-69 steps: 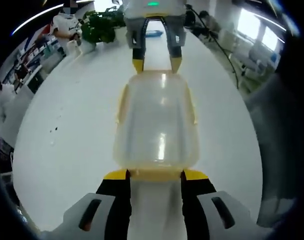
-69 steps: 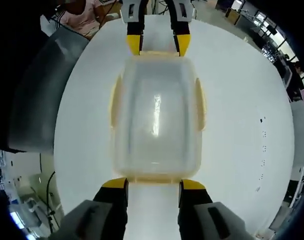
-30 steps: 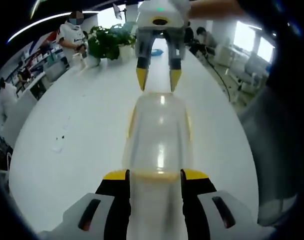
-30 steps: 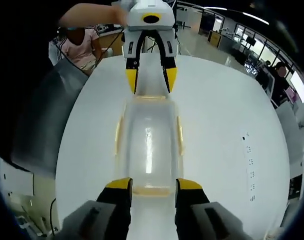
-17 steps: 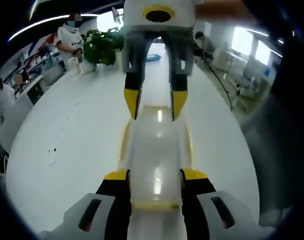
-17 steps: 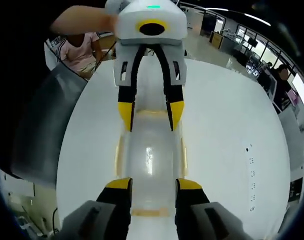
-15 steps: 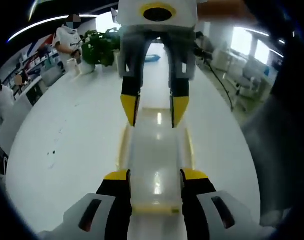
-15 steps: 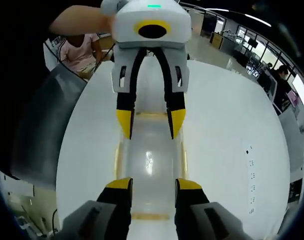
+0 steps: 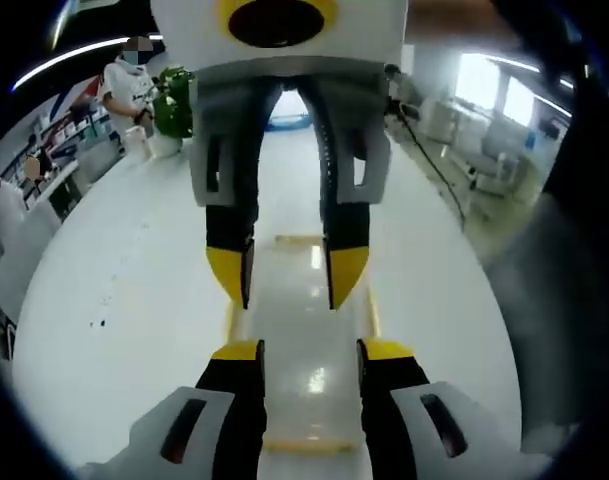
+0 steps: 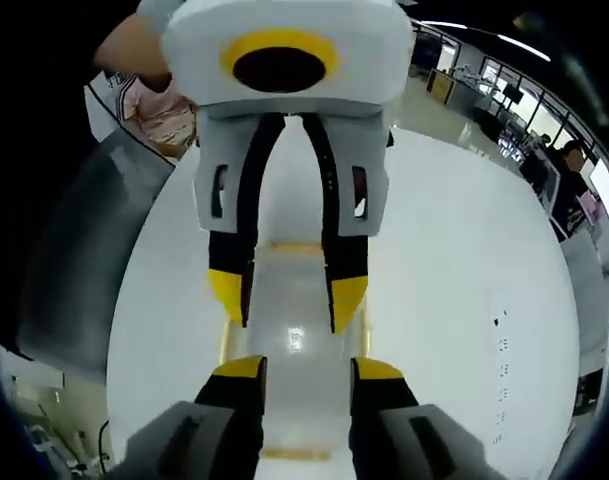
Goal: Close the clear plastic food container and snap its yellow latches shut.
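In the left gripper view, the left gripper [image 9: 309, 352] stands at 6 o'clock, jaws parted wide over the clear plastic food container [image 9: 306, 340], which lies on the white table [image 9: 124, 300] between them; whether the tips touch it I cannot tell. A yellow latch [image 9: 304, 444] shows at its near end. The right gripper [image 9: 289, 275] faces in from 12 o'clock, jaws equally spread. A potted plant [image 9: 172, 100] sits at 11 o'clock.

In the right gripper view, the container [image 10: 294, 345] lies likewise between both claws.

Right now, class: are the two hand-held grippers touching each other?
Apart. In the left gripper view, bare container lid shows between the right hand-held gripper tips and the left hand-held gripper tips.
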